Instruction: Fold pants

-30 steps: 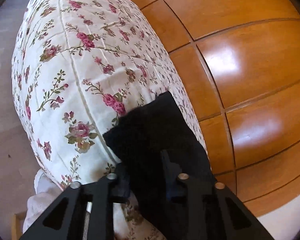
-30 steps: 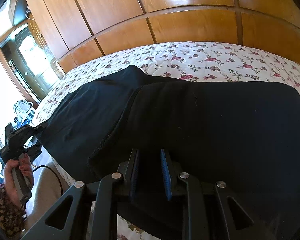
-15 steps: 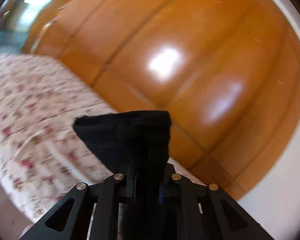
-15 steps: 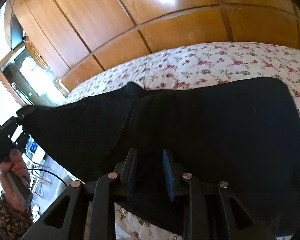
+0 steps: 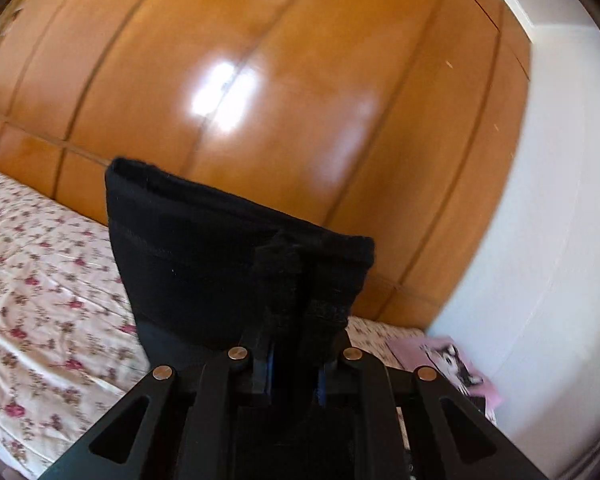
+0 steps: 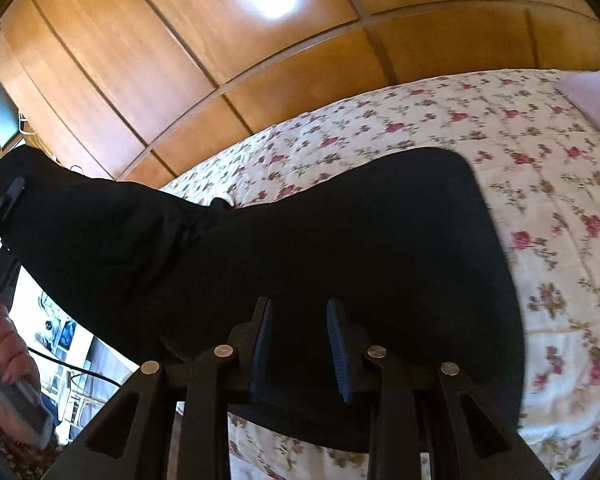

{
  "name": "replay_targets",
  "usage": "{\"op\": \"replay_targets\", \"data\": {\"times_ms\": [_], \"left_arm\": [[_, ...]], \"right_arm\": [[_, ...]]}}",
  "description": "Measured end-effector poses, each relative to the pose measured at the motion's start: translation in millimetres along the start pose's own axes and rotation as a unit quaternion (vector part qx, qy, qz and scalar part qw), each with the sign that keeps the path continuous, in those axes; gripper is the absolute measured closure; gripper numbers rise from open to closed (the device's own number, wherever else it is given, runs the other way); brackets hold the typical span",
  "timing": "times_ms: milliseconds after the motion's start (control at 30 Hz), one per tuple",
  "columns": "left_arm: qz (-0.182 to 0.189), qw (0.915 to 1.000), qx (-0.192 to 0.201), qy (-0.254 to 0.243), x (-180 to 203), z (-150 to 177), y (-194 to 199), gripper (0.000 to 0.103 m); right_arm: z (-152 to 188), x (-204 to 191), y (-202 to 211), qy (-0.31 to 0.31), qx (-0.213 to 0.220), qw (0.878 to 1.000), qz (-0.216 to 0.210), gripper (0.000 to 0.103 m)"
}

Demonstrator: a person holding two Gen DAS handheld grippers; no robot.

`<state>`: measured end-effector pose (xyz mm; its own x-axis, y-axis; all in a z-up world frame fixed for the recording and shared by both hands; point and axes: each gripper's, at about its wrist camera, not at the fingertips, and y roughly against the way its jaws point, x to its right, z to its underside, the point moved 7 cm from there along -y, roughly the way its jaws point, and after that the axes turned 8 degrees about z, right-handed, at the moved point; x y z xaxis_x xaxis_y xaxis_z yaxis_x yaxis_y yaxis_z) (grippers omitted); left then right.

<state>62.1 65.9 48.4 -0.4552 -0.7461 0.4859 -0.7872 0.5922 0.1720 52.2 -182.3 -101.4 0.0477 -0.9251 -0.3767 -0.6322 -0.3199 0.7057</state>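
At the far left of the right wrist view, a hand [image 6: 4, 354] grips the grey handle of the left tongs [image 6: 8, 196]. These tongs are clenched on one end of the soft black pants [image 6: 340, 248] and hold that end up in the air, above the edge of the bed. In the left wrist view, the left tongs [image 5: 292, 344] have a thick fold of black cloth [image 5: 220, 256] bunched tight between the fingers, and the hemmed edge of the cloth stands up in front of the shiny brown wooden wardrobe [image 5: 280, 80].

From that lifted end, the pants slope down to the right and spread flat over the white bedspread with small pink flowers [image 6: 540, 200]. The right tongs [image 6: 300, 348] sit low in the middle of the view, over the near edge of the pants. Their blue pads [image 6: 338, 344] stand a little apart, and I cannot tell if any cloth is pinched between them. Far right, a pale pink pillow [image 6: 592, 100] lies at the corner of the bed.
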Motion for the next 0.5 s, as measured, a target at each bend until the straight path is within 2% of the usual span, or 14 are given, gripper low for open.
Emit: {"op": "replay_targets", "data": {"times_ms": [133, 300, 367, 500], "left_arm": [[0.021, 0.9982, -0.042, -0.038, 29.1, 24.7, -20.9, 0.089], [0.029, 0.9883, -0.105, -0.107, 62.5, 62.7, -50.3, 0.089], [0.031, 0.9841, -0.12, -0.127, 69.5, 76.5, -59.1, 0.089], [0.03, 0.9781, -0.159, -0.131, 71.7, 103.9, -77.5, 0.089]], "right_arm": [[-1.7, 13.5, 13.4, -0.024, 0.009, 1.0, -0.011, 0.068], [-9.0, 29.7, 31.5, -0.06, 0.034, 0.997, -0.035, 0.061], [-11.3, 34.9, 39.4, -0.076, 0.047, 0.995, -0.053, 0.061], [-13.5, 40.1, 48.2, -0.108, 0.054, 0.987, -0.103, 0.049]]}}
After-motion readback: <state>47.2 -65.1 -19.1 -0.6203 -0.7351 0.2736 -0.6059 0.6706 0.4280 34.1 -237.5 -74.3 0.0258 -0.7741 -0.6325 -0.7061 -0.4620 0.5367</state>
